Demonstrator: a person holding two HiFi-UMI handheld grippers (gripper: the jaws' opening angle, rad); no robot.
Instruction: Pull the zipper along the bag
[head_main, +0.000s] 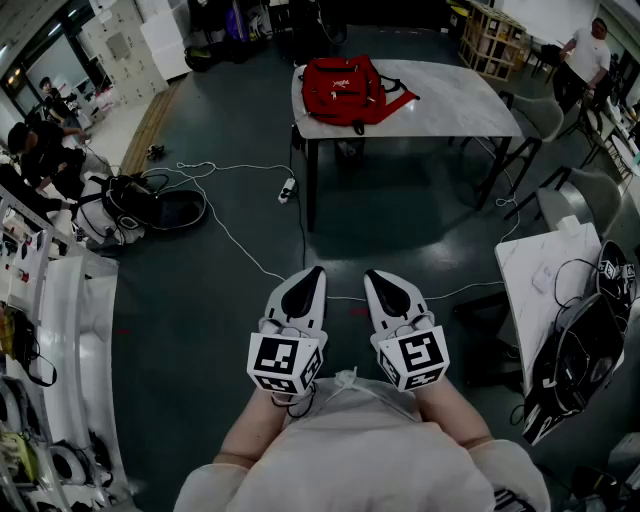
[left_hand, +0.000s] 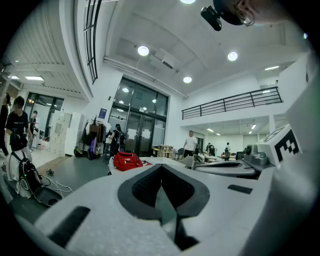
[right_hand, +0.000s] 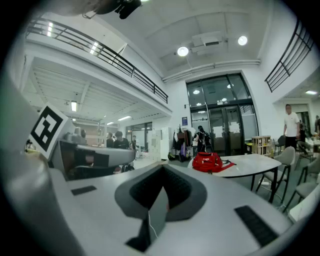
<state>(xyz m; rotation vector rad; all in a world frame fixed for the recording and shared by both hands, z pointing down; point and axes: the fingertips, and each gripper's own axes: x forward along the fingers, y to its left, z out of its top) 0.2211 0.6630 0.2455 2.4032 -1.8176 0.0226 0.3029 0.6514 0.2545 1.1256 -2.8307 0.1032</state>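
Left gripper (head_main: 310, 278): jaws fully together, nothing in them. Right gripper (head_main: 378, 280): same, closed and empty.

Head view:
- Both grippers are side by side, near each other, at low centre. Their tips point away from the person into the room.
- Red bag (head_main: 342, 90) lies on the left end of a white worktop (head_main: 455, 108). It is well apart from both grippers, across the dark floor (head_main: 200, 300).
- A dark strap hangs over the worktop's near edge.
- The zipper is too small to make out.
- White cable (head_main: 232, 236) runs over the floor to a power strip (head_main: 287, 188) beside the worktop's leg.
- Black backpack (head_main: 150, 205) is on the floor at left.
- Second worktop (head_main: 530, 275) is at the right edge.
- Person in a white shirt (head_main: 587, 52) stands at top right, beyond the first worktop.

Left gripper view:
- Pads meet along the centre seam with no gap and nothing clamped.
- The gripper sits about level.
- The red bag shows just above the left jaw's edge, far off on the worktop.
- The right gripper's body is at frame right, with its marker cube (left_hand: 282, 145).

Right gripper view:
- Jaws are closed tip to tip and empty.
- The red bag is right of the tip, on the near end of the worktop, distant.
- The left gripper shows at frame left.
- The person in the white shirt stands at the far right.
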